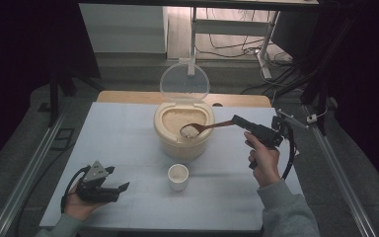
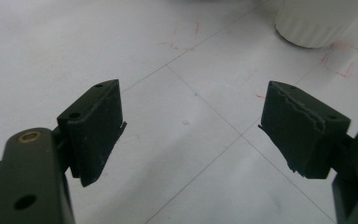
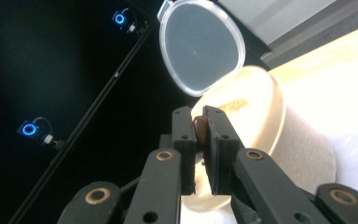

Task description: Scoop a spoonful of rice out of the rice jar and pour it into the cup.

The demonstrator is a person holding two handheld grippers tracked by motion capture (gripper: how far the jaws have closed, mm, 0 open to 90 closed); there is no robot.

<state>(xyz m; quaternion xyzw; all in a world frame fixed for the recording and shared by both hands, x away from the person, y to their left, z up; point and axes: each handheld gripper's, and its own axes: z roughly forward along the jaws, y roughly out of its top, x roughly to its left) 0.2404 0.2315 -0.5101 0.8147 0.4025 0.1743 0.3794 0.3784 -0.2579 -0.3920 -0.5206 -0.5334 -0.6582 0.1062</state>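
A cream rice bin (image 1: pixel 183 129) stands at the table's middle back with its clear lid (image 1: pixel 184 83) raised; rice fills it. My right gripper (image 1: pixel 237 120) is shut on the handle of a brown wooden spoon (image 1: pixel 208 127), whose bowl carries a heap of rice over the bin's front rim. In the right gripper view the spoon handle (image 3: pixel 200 131) is pinched between the jaws of the right gripper (image 3: pixel 199 122), with the bin (image 3: pixel 261 121) and lid (image 3: pixel 200 44) beyond. A small white cup (image 1: pixel 178 176) with rice in it stands in front of the bin. My left gripper (image 1: pixel 117 179) rests open near the front left, holding nothing.
The left gripper view has the left gripper (image 2: pixel 193 123) over the white table sheet (image 2: pixel 191 93), which bears thin lines and red marks, with the cup's base (image 2: pixel 317 23) at the top right. A wooden board (image 1: pixel 128 97) lies behind the sheet. Metal rails flank the table.
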